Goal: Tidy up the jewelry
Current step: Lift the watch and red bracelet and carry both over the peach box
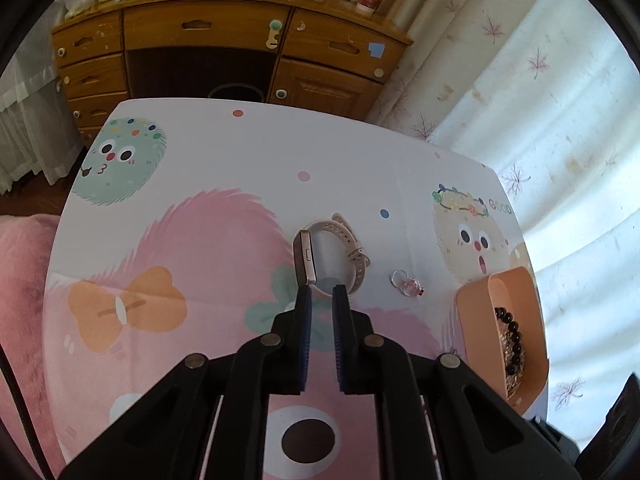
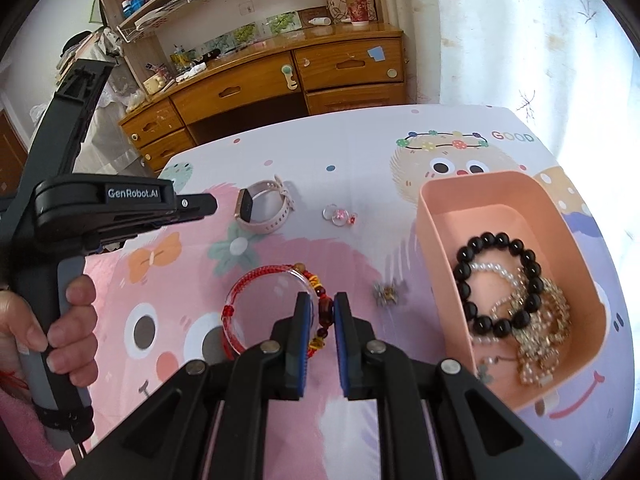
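My right gripper [image 2: 321, 300] is shut on the beaded part of a red string bracelet [image 2: 240, 300]; its loop hangs out to the left above the table. A pale pink watch [image 1: 308, 256] lies on its side on the cartoon cloth, just beyond the tips of my left gripper [image 1: 322, 292]. That gripper is shut, with nothing between its fingers. The right wrist view shows the left gripper [image 2: 214, 204] hovering just left of the watch [image 2: 262, 208], apart from it. A peach box [image 2: 440, 216] at the right holds a black bead bracelet [image 2: 496, 280], pearls and gold chains.
A ring with a pink charm [image 2: 340, 216] lies between the watch and the box. A small gold brooch [image 2: 386, 294] sits near the box's left wall. A hand [image 2: 68, 328] grips the left tool. A wooden desk [image 1: 208, 28] stands behind the table; a curtain [image 1: 540, 120] hangs at right.
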Demonstrator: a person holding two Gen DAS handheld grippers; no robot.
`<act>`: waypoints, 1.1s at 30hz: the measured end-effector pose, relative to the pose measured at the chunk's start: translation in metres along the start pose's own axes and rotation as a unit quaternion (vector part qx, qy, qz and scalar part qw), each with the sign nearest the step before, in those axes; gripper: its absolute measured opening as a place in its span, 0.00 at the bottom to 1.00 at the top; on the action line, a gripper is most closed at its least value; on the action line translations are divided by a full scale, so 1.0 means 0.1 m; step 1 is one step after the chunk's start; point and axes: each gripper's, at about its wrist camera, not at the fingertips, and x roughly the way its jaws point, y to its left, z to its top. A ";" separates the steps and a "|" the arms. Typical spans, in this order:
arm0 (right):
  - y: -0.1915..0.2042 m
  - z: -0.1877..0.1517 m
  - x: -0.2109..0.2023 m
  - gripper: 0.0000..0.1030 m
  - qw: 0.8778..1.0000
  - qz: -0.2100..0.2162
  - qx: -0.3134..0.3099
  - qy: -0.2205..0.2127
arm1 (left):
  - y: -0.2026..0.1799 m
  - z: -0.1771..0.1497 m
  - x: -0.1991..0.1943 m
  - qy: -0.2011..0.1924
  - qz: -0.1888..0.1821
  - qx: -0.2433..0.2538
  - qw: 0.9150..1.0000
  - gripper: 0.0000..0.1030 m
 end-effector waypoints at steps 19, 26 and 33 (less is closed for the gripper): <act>-0.26 -0.18 -0.29 0.11 1.000 0.001 -0.011 0.019 | -0.08 0.18 0.67 0.027 0.094 0.014 0.995 0.23; -0.38 -0.14 -0.34 0.11 1.000 0.007 -0.003 0.013 | -0.08 0.11 0.63 0.013 0.091 0.015 0.996 0.09; -0.49 -0.10 -0.44 0.11 1.000 0.019 -0.004 0.003 | -0.27 0.00 0.43 -0.024 0.073 0.024 0.997 0.07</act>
